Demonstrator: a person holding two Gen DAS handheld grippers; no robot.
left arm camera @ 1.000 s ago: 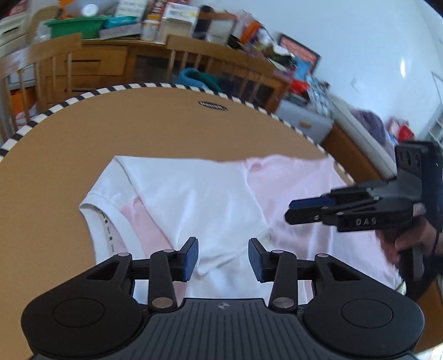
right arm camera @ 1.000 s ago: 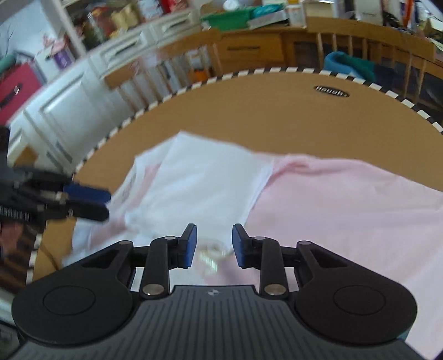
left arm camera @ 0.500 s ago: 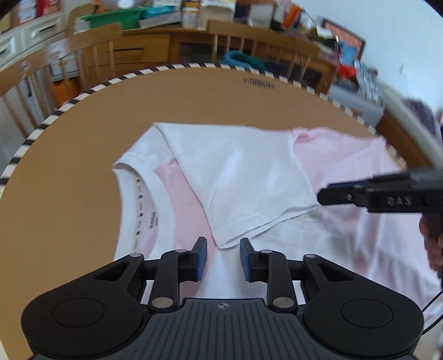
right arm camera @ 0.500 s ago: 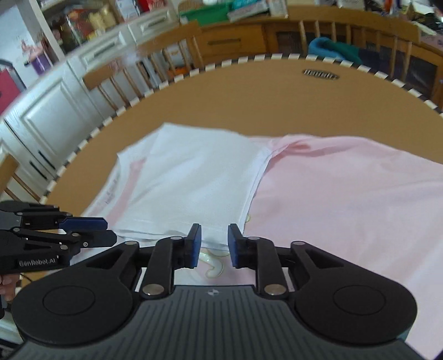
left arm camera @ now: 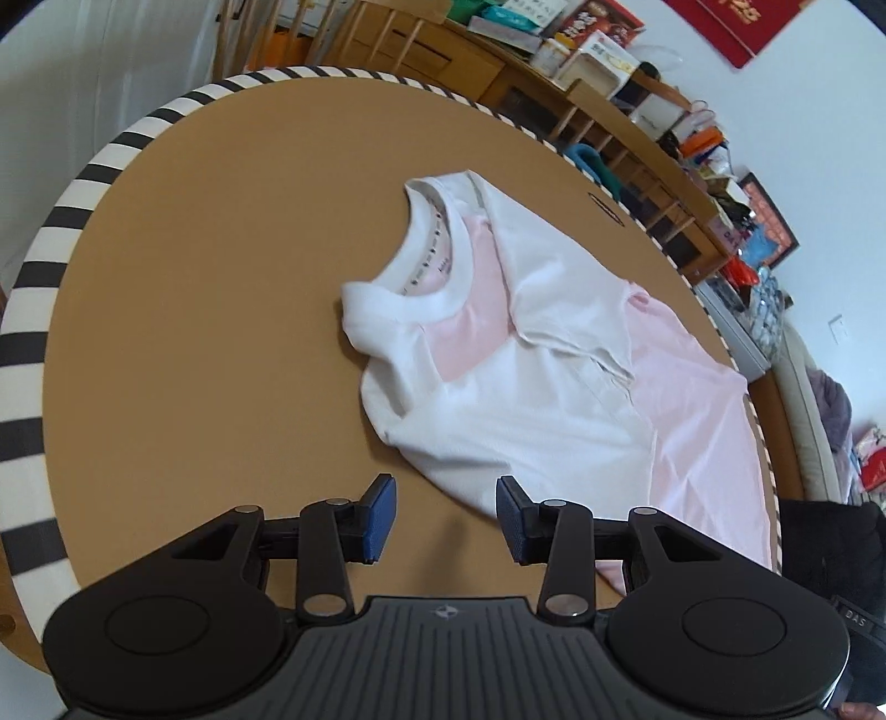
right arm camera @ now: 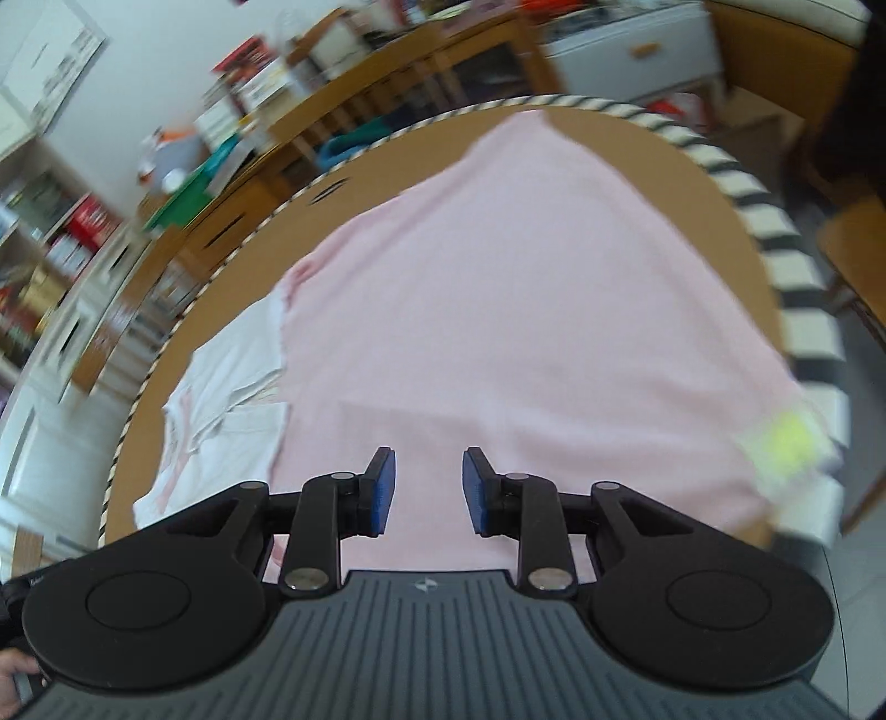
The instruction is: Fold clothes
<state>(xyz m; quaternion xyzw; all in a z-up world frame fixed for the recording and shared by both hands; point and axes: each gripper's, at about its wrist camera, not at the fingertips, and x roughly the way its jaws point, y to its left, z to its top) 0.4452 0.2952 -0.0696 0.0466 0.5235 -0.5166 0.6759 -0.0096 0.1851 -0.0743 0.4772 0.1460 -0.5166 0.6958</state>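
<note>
A pink T-shirt with white sleeves and a white collar [left arm camera: 531, 354] lies flat on the round brown table [left arm camera: 210, 288]. Both white sleeves are folded inward over the chest, below the collar [left arm camera: 421, 266]. My left gripper [left arm camera: 446, 518] hovers open over bare table just short of the near white sleeve's edge, nothing between its fingers. In the right wrist view the shirt's pink body [right arm camera: 526, 310] fills the middle, and my right gripper [right arm camera: 423, 490] stands open above it, holding nothing. The white sleeves [right arm camera: 221, 399] show at the left there.
The table has a black-and-white striped rim [left arm camera: 72, 221]. Wooden chairs [left arm camera: 387, 33] and a cluttered wooden sideboard [left arm camera: 581, 61] stand beyond it. A yellow-green blur [right arm camera: 786, 443] sits at the right table edge. A dark sleeve [left arm camera: 830, 543] shows at the right.
Both grippers have swung apart: the left now looks from the collar side, the right over the pink body toward the hem. Both have opened wider. The second sleeve now lies folded in.
</note>
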